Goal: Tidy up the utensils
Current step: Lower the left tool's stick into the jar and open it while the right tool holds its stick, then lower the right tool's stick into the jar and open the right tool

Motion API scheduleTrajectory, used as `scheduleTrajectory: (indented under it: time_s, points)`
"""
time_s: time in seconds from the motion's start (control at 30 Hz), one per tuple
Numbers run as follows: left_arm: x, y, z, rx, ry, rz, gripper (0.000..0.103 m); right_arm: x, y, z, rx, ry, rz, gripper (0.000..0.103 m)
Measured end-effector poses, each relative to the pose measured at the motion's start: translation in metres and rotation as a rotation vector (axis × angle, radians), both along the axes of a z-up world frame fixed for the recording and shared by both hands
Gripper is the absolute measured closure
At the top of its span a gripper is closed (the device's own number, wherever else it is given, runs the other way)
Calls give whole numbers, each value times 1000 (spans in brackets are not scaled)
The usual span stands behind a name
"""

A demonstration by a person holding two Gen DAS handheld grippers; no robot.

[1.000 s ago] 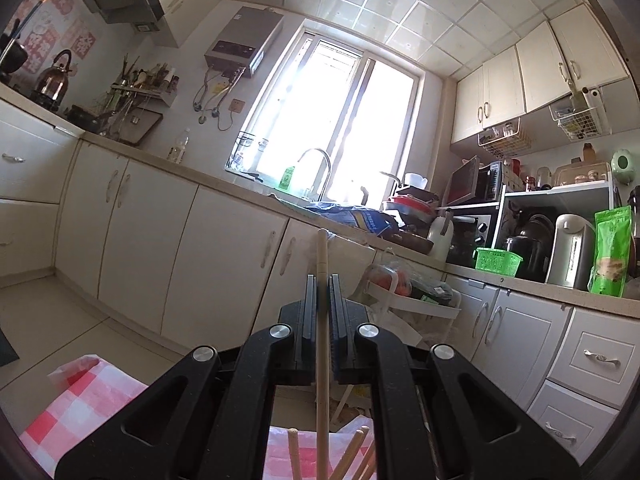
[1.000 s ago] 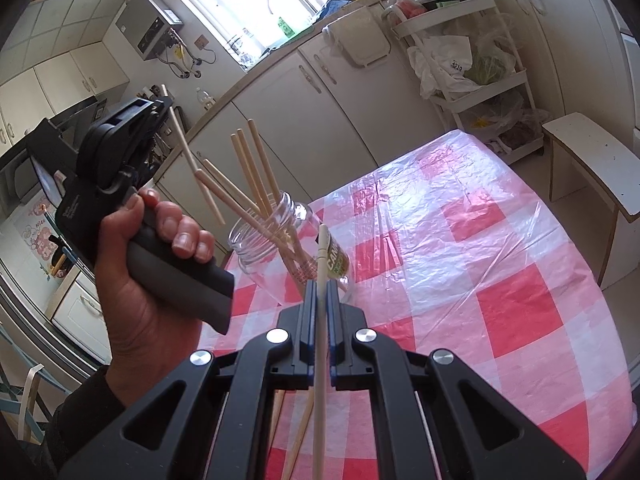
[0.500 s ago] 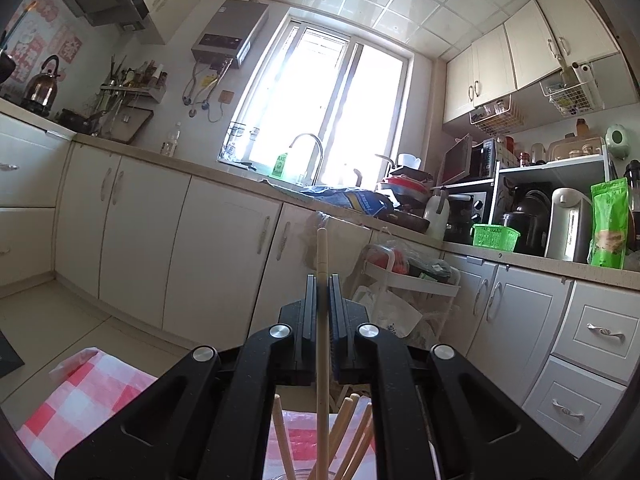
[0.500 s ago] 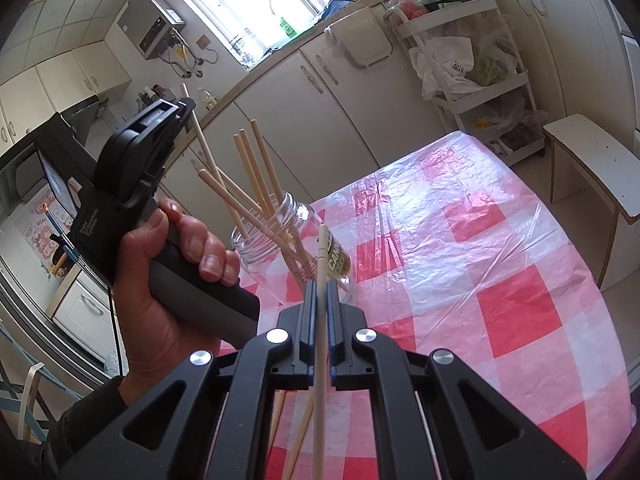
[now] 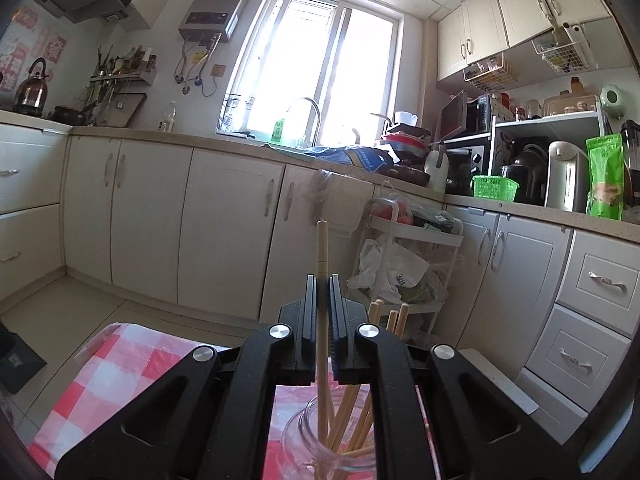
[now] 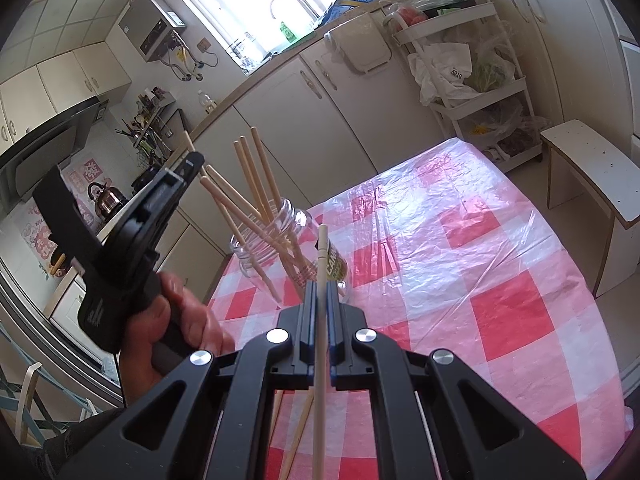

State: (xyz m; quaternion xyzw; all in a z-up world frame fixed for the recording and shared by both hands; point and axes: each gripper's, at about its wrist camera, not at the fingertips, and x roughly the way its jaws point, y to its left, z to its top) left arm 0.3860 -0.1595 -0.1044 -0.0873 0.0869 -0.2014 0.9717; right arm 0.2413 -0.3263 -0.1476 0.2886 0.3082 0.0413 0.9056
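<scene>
Lowering left gripper (image 5: 322, 286), chopstick (image 5: 321, 248) into jar (image 5: 320, 440)

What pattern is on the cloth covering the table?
Red, pink and white checks on the tablecloth, under a shiny clear plastic sheet. The right wrist view shows it best.

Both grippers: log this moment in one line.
left gripper: shut on chopstick, over jar | right gripper: shut on chopstick | table: loose chopsticks
</scene>
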Motion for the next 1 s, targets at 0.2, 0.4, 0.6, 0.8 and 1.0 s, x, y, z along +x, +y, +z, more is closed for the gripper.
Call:
scheduleTrajectory:
  time_s: [0.2,0.4,0.6,0.8,1.0]
  points:
    - [-6,12,13,-20,9,29,98,-4,-4,2,5,-8,-12,97]
    - [-2,17,45,-86,-36,58,98,-7,-10,3,19,-13,-24,97]
    - [1,15,54,-89,-41,59,98,-7,-12,7,27,-25,-22,97]
    - [8,2,28,37,53,42,98,-7,-14,6,26,-26,-25,97]
    - [2,0,9,156,173,7,95,-7,-12,8,22,-45,-33,97]
